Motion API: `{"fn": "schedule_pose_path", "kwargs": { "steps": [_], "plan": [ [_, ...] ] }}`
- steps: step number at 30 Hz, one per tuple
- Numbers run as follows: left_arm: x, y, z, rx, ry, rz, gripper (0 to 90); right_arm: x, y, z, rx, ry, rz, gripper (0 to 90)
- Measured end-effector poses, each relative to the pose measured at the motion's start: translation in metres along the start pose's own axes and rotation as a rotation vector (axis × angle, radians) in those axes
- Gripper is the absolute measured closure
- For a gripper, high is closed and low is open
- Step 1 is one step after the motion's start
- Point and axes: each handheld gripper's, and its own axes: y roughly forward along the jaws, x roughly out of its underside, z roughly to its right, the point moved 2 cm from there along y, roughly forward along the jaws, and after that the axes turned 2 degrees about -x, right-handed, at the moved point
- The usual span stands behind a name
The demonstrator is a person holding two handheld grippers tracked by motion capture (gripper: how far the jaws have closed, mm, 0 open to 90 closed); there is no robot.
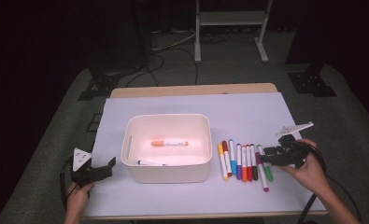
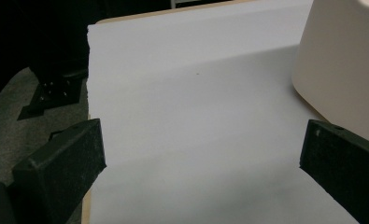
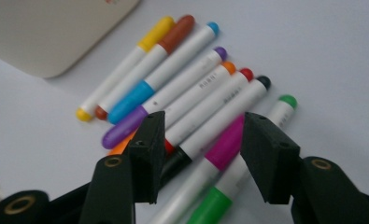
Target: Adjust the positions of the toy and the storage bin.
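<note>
Black right tongs (image 3: 198, 154) hang open above the row of markers (image 1: 245, 162); the magenta marker (image 3: 226, 142) and black marker (image 3: 219, 123) lie between their jaws, untouched. Left tongs (image 1: 100, 171) gape over bare white surface (image 2: 196, 116), near its left edge, beside the smooth, rounded cream bin (image 1: 166, 148) holding an orange marker (image 1: 169, 143).

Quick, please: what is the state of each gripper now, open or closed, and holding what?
Left gripper: open, holding nothing.
Right gripper: open above the markers, holding nothing.
</note>
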Motion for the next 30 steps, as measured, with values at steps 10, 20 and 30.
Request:
{"fn": "schedule_pose_path", "kwargs": {
  "steps": [10,20,30],
  "plan": [
    [0.0,0.0,0.0,0.003,-0.001,0.0,0.0,0.019,0.013,0.015,0.104,0.041,-0.025,53.7],
    [0.0,0.0,0.0,0.006,-0.003,-0.002,0.0,0.034,0.021,0.025,0.178,0.06,-0.06,55.5],
    [0.0,0.0,0.0,0.004,-0.005,-0.004,0.0,0.041,0.016,0.03,0.265,0.089,-0.051,75.6]
  ]
}}
